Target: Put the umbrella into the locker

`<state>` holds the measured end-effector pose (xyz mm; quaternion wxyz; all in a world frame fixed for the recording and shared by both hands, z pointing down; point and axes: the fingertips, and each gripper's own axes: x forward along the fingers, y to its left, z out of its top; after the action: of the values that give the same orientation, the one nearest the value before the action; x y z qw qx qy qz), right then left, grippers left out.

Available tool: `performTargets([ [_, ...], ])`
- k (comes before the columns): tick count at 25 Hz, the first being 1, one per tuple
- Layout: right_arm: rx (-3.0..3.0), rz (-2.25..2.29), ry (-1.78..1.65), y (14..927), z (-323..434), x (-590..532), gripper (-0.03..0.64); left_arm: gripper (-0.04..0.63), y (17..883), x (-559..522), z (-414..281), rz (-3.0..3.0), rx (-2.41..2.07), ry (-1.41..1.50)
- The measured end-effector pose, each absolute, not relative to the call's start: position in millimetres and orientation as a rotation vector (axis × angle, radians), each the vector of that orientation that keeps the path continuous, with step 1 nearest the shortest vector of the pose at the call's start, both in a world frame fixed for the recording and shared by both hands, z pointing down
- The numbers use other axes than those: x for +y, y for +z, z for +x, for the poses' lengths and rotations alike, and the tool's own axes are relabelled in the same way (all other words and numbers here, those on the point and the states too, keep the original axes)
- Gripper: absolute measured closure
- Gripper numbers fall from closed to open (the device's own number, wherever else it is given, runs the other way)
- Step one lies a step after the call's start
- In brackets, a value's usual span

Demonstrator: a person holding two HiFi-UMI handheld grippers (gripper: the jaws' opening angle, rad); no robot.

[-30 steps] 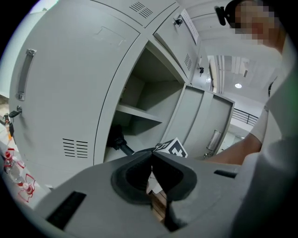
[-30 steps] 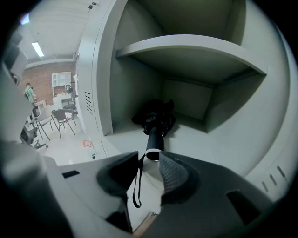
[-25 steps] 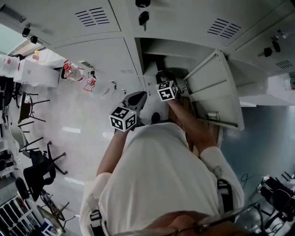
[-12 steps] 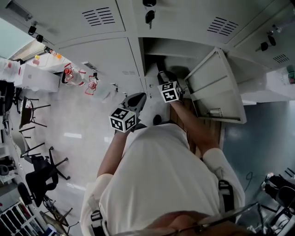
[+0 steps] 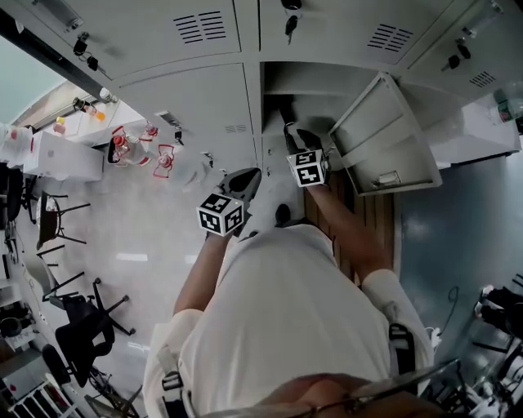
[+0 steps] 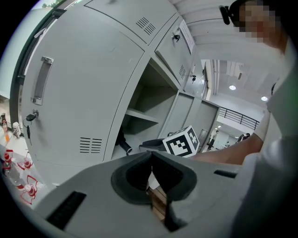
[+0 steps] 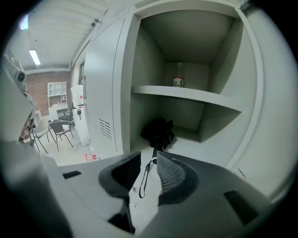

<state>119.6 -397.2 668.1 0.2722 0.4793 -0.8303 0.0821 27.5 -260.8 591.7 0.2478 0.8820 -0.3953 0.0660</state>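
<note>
The black folded umbrella (image 7: 158,131) lies on the floor of the open locker (image 7: 139,56), under its shelf (image 7: 195,96). Its thin strap (image 7: 145,179) trails out toward me and shows in the gap between my right gripper's jaws. My right gripper (image 7: 148,158) hovers at the locker mouth; its jaws have just been closing but stand apart, with no pad pressing on the strap. My left gripper (image 6: 151,155) is shut and empty, held left of the locker, with the umbrella (image 6: 122,142) beyond it. In the head view the right gripper (image 5: 296,135) is at the opening and the left gripper (image 5: 245,178) is beside it.
The locker door (image 5: 384,139) swings open to the right. A small can (image 7: 177,81) stands on the shelf. Closed lockers with keys (image 5: 291,23) flank the opening. Red-and-white items (image 5: 135,147) and chairs (image 5: 73,318) are on the floor to the left.
My right gripper has lifted a little and eased back at the locker mouth. The left gripper has shifted slightly alongside it. The head view has swung, sliding the lockers across the frame.
</note>
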Motion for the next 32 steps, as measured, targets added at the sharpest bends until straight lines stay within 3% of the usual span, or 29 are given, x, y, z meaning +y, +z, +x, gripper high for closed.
performTargets([
  [19, -2.272, 1.517, 0.104, 580.2, 132.9, -298.1, 0.594, 0.591, 579.8, -205.7, 6.1, 2.482, -0.949, 0.103],
  [32, -2.375, 1.567, 0.011, 524.6, 146.1, -239.7, 0.609, 0.591, 567.1, -188.1, 28.8, 2.535, -0.893, 0.079],
])
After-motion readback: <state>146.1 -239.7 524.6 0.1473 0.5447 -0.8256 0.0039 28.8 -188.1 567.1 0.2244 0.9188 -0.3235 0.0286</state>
